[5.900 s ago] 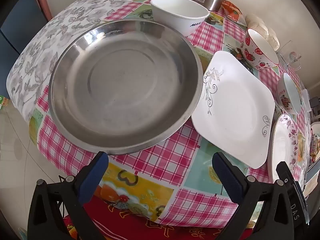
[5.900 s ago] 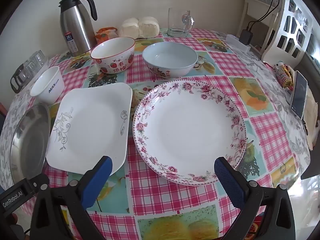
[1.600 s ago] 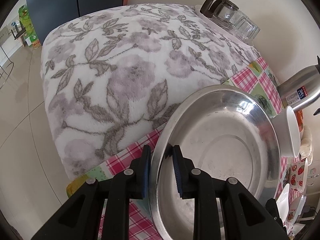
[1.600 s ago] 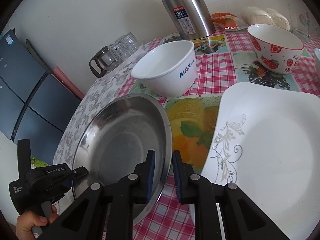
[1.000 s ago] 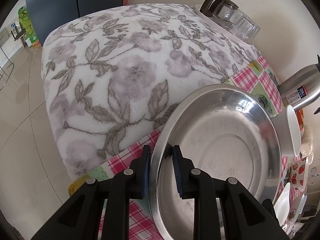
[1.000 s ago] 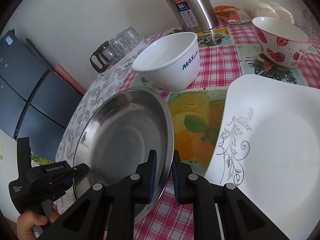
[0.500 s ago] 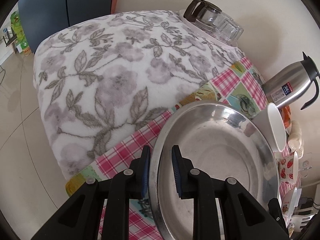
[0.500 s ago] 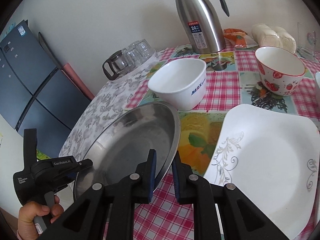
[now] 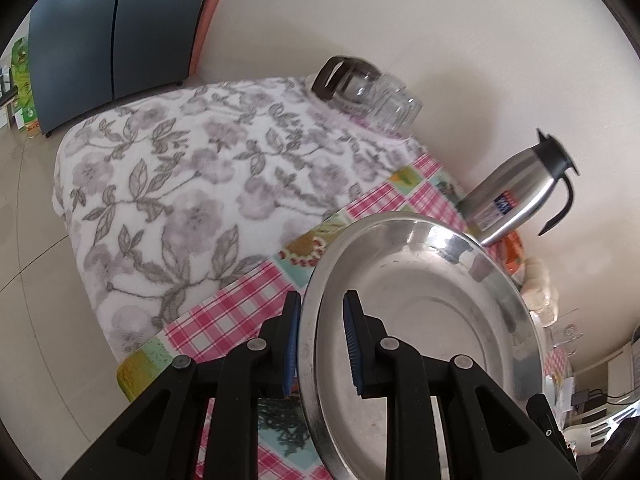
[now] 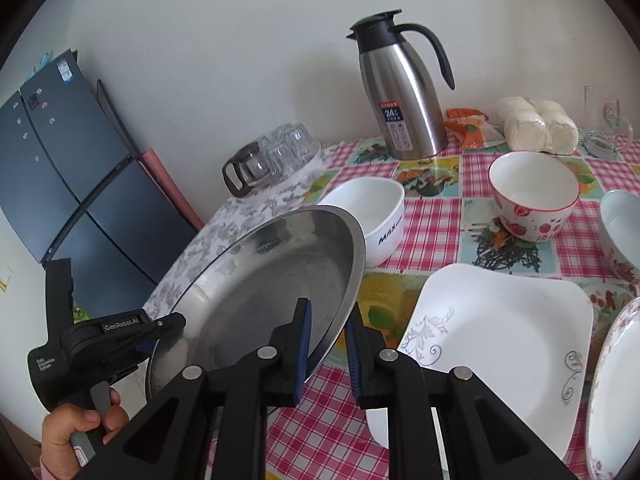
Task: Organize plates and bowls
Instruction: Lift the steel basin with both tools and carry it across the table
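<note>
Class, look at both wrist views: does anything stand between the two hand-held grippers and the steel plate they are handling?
Nothing does. The left hand-held gripper and the right hand-held gripper each clamp the steel plate by its rim, on opposite sides.

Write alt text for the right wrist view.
Two hand-held grippers, right and left, clamp opposite rims of a steel plate tilted above a checked tablecloth, beside a square white plate, bowls and a steel jug.

- Soft, even daylight filled both views; shadows were faint.
- Glare streaked the steel plate point(image 9: 424, 320).
- Fisheye bending curved the edges, and corners were black.
</note>
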The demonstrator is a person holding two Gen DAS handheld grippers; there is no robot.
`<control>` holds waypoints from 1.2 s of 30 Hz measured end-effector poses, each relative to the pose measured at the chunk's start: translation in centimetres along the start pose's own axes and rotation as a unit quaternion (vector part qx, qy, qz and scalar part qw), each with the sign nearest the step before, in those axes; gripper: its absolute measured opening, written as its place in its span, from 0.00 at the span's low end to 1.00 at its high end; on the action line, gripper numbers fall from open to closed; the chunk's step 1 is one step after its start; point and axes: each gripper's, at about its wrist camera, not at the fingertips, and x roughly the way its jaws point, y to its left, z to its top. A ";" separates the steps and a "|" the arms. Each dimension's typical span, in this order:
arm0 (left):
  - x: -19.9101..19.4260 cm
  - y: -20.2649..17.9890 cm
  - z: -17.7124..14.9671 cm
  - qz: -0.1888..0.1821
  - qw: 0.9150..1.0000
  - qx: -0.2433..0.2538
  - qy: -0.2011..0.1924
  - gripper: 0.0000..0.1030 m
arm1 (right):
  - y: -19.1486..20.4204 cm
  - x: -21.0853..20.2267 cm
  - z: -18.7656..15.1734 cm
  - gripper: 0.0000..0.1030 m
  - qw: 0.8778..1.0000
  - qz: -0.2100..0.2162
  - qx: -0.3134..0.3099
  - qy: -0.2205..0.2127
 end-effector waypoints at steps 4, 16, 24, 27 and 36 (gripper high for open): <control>-1.4 -1.3 -0.2 -0.017 1.000 0.006 -0.020 0.22 | 0.0 -1.7 0.6 0.17 1.000 -0.004 -0.019 -0.023; -2.4 -6.6 -2.5 -0.051 0.997 0.054 -0.014 0.22 | -3.5 -6.2 1.4 0.17 0.998 -0.031 -0.019 -0.058; -2.3 -11.1 -4.0 -0.077 0.993 0.087 0.018 0.22 | -6.9 -9.4 2.0 0.17 0.995 -0.049 0.014 -0.085; -2.3 -12.6 -4.4 -0.083 0.992 0.096 0.025 0.22 | -8.0 -10.6 2.2 0.17 0.993 -0.056 0.025 -0.098; -2.6 -17.4 -5.3 -0.106 0.987 0.117 0.033 0.22 | -10.8 -13.5 2.3 0.17 0.987 -0.091 0.049 -0.127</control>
